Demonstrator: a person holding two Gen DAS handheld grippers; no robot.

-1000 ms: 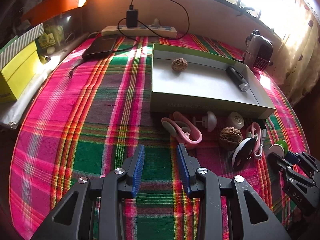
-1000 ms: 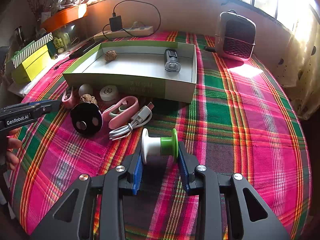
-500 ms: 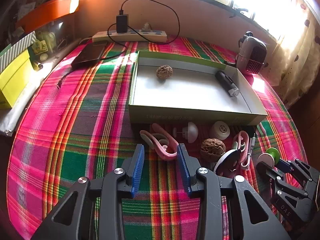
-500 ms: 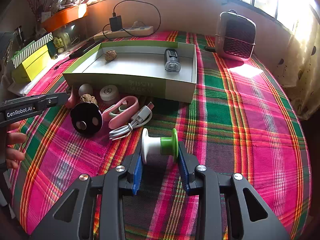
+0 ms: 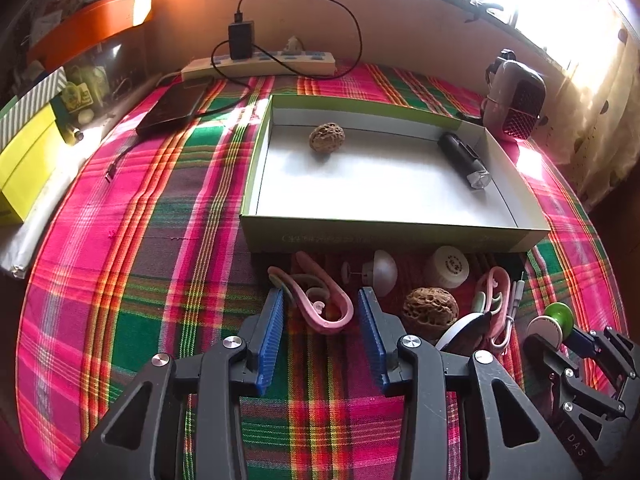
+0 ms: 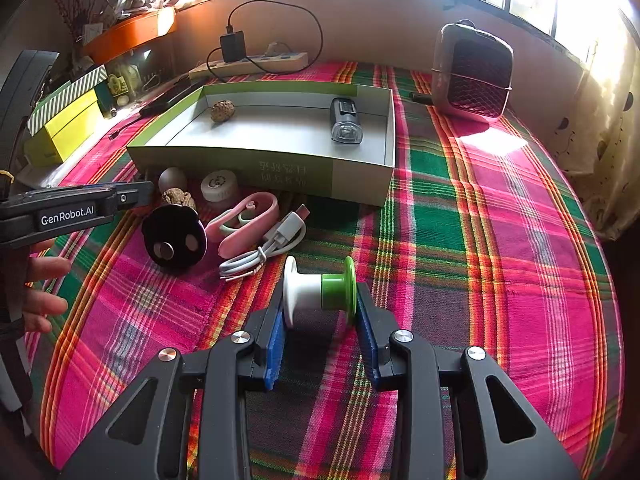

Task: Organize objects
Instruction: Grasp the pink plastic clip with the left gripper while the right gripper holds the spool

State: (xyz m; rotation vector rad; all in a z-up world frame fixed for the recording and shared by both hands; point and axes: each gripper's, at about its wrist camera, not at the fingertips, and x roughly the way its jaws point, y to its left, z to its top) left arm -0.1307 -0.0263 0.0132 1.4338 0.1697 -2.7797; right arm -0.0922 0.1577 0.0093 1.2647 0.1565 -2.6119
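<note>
Pink earhook headphones (image 5: 316, 300) lie on the plaid-covered surface (image 5: 132, 248) just in front of the green box (image 5: 392, 236), between the spread blue pads of the left gripper (image 5: 320, 328), untouched. Right gripper (image 6: 322, 324) pinches a white-and-green spool (image 6: 318, 292) by its two flanges, low over the cloth. Inside the box rest a walnut (image 5: 327, 137) and a bike light (image 5: 464, 159), well apart.

Left tool (image 5: 320, 328) advanced toward the box. Its open fingers ended up either side of the pink clip (image 5: 316, 300).
</note>
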